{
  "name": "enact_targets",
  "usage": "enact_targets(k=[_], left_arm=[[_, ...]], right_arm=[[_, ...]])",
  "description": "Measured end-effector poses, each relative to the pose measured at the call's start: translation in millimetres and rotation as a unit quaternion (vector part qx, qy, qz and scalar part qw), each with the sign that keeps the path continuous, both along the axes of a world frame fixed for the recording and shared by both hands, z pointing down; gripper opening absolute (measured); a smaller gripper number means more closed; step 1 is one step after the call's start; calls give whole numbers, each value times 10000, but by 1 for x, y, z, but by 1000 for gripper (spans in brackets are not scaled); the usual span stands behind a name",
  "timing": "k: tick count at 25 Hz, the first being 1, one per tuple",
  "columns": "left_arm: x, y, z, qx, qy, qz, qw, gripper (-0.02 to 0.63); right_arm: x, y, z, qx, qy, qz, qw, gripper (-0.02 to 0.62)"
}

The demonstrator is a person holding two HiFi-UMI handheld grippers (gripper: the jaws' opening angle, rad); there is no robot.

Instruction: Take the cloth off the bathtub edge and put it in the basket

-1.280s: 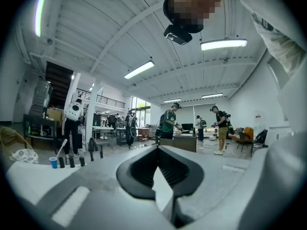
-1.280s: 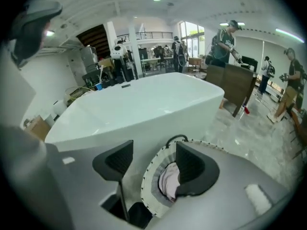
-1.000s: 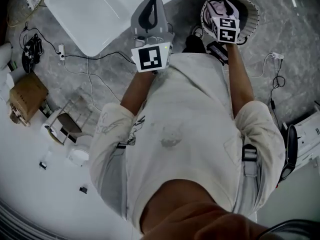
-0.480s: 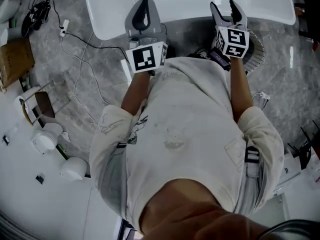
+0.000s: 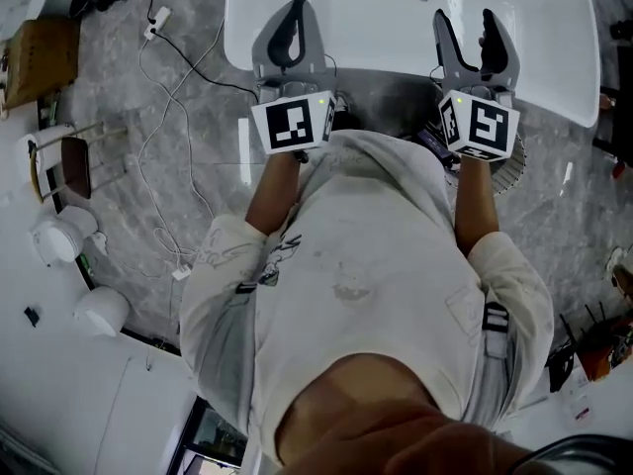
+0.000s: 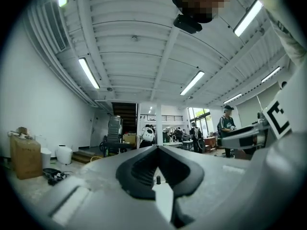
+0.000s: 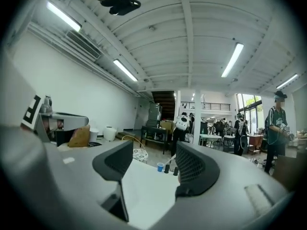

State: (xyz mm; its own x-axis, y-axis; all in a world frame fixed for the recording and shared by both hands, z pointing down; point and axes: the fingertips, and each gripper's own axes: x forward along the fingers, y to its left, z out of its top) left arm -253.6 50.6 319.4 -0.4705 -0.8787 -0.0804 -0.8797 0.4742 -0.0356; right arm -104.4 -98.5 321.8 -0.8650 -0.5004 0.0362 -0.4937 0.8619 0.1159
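Head view: grippers empty, cloth not located

We find the bathtub (image 5: pixel 396 18) edge bare where visible. The basket (image 5: pixel 516 162) is mostly hidden beneath the right forearm, so its contents go unconfirmed. Held level, the right gripper (image 5: pixel 467 28) stands half-wide and the left gripper (image 5: pixel 293 13) pinched together, both carrying nothing; we judge them idle. The cloth appears nowhere.

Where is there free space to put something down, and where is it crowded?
Free: the white bathtub surface between the left hand-held gripper and the right hand-held gripper; the grey floor right of the basket. Crowded: the floor on the left, with cables, stool and box.
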Motion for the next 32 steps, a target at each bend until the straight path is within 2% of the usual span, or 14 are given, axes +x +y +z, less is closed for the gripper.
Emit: enact_targets(k=[3, 6, 10, 12, 16, 19, 23, 28, 32], left_arm=[[-15, 10, -7, 53, -4, -168, 9998, 2], [-25, 10, -11, 67, -25, -160, 9998, 2], [-30, 1, -18, 82, -114, -55, 9999, 2], [-29, -3, -20, 57, -152, 5, 9999, 2], [-25, -16, -26, 84, -198, 109, 9997, 2], [-24, -26, -31, 186, -192, 157, 9995, 2], [-26, -31, -28, 143, -178, 198, 9995, 2], [-26, -36, -25, 121, -155, 231, 9995, 2], [-25, -39, -25, 104, -145, 254, 9995, 2]], right_arm=[[-15, 11, -20, 160, -157, -11, 9997, 282], [-26, 16, -29, 254, -246, -74, 9993, 280], [-35, 15, -32, 245, -325, -119, 9991, 245], [-38, 16, -32, 243, -375, -161, 9989, 204], [-41, 14, -27, 246, -339, -219, 9989, 164], [-44, 4, -22, 284, -218, -21, 9994, 95], [-48, -2, -18, 57, -238, 40, 9997, 3], [-52, -3, -16, 72, -79, -12, 9999, 2], [-51, -5, -20, 97, -138, -3, 9999, 2]])
